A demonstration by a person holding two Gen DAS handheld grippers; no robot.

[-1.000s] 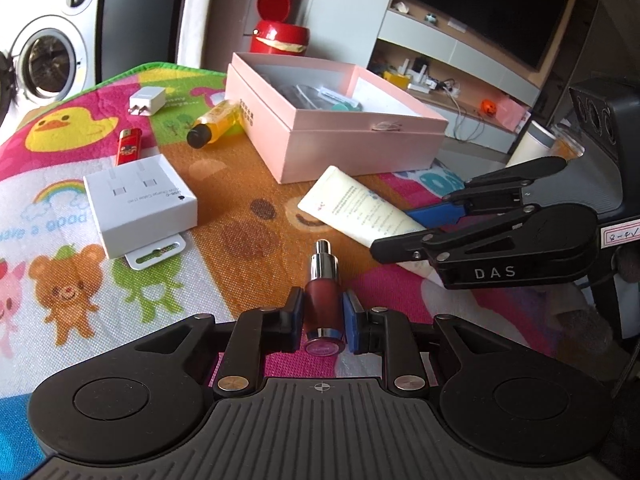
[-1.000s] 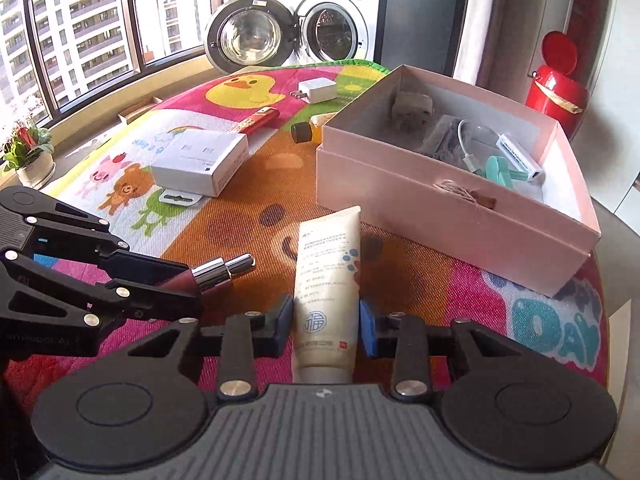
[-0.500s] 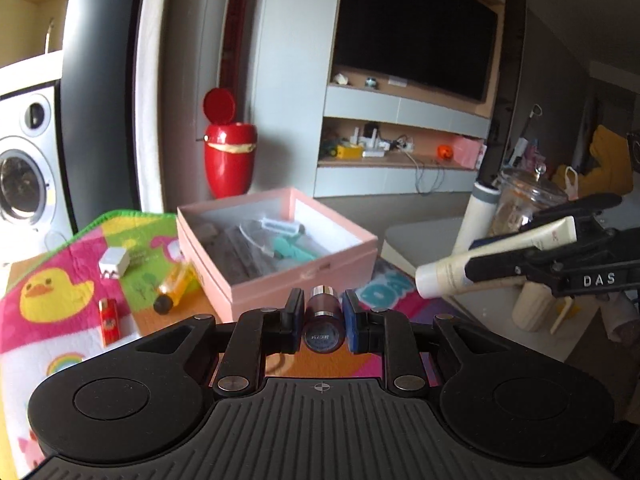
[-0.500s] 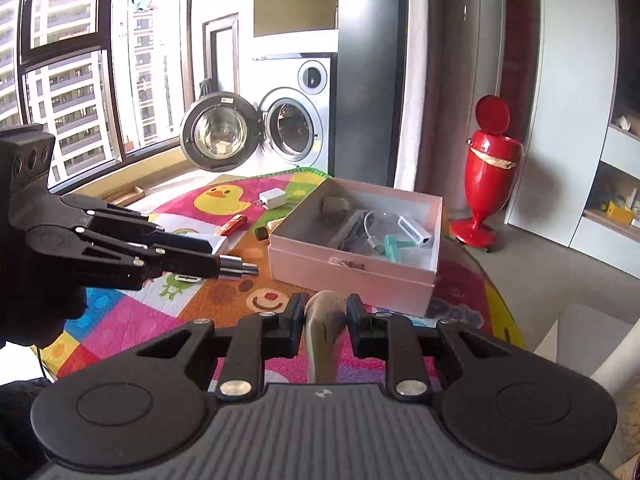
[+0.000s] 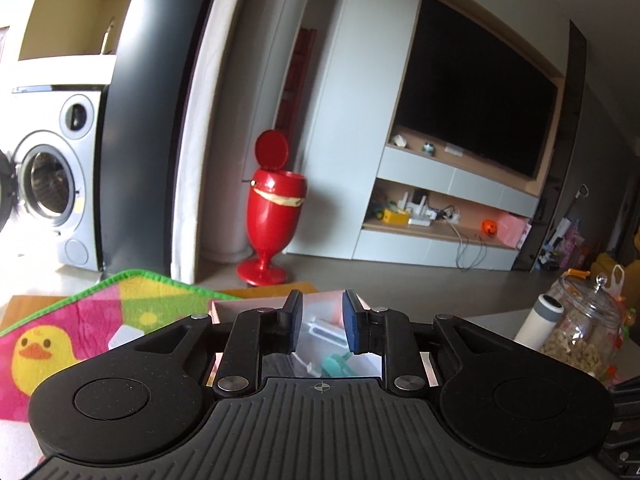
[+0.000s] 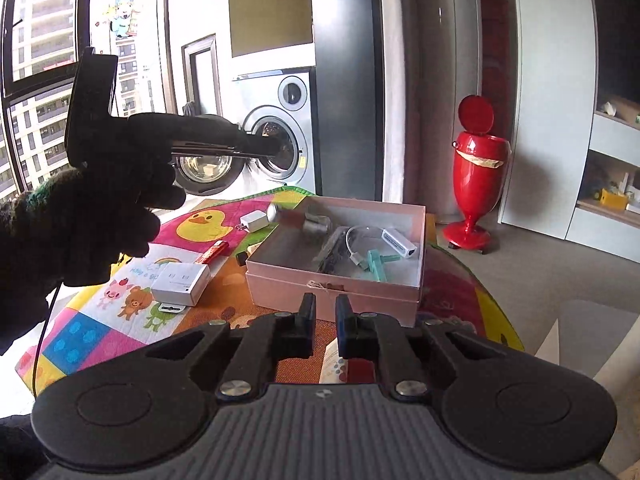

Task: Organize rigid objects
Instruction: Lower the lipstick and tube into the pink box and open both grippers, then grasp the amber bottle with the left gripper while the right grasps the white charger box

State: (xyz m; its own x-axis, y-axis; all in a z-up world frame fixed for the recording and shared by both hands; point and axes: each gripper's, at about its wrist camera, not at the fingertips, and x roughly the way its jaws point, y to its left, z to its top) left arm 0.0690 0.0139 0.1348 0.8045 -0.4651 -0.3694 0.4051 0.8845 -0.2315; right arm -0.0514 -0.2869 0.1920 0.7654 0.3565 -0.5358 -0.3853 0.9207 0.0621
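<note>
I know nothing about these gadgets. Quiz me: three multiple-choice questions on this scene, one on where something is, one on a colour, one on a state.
1. Where is the teal plastic piece?
A. on the mat
B. inside the pink box
C. in the washing machine

2. What colour is the tall bin by the wall?
A. red
B. blue
C. white

3. How is the left gripper?
A. shut on a tube
B. open and empty
C. shut on a lighter

Answers:
1. B: the teal piece lies among the cables inside the box.
2. A: the bin's body and its raised lid are red.
3. B: there is a bare gap between its fingers.
</note>
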